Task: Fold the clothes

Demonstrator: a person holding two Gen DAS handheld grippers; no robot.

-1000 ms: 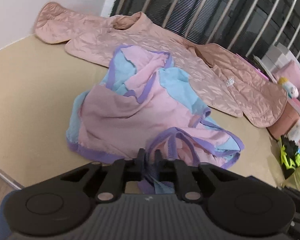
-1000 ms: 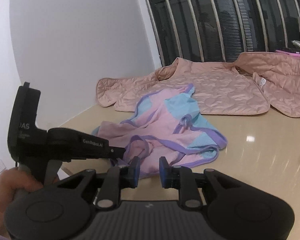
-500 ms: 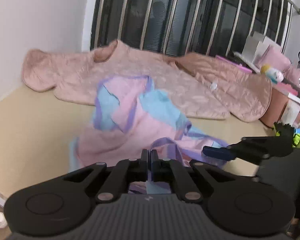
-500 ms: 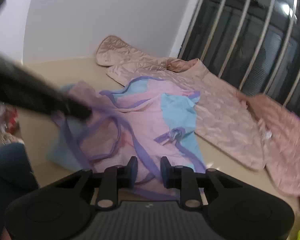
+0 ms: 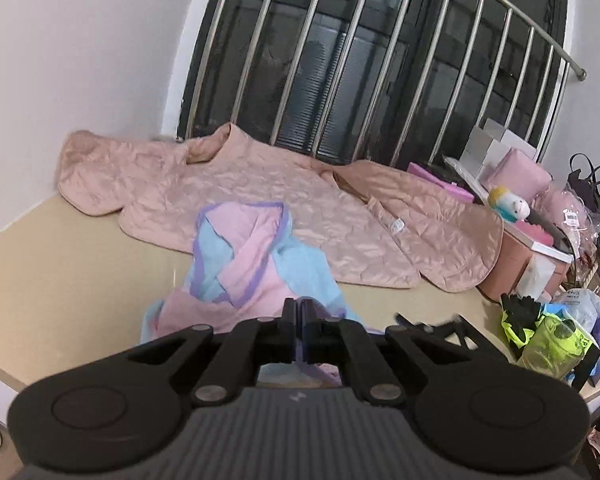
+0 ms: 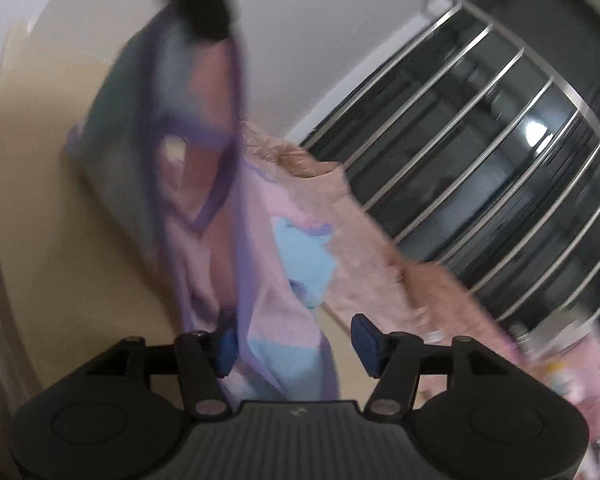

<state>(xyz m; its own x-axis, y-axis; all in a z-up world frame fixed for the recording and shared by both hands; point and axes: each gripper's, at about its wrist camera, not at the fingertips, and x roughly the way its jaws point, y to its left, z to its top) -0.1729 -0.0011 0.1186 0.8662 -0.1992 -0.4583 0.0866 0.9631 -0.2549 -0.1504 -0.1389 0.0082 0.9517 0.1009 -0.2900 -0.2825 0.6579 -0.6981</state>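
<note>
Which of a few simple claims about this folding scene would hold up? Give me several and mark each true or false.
1. The left tool is shut on the pink and blue garment. True.
2. The right tool is clamped shut. False: its jaws stand wide apart.
3. A quilted pink blanket lies beyond the garment. True.
4. The garment has green trim. False: the trim is purple.
5. Metal bars stand behind the blanket. True.
</note>
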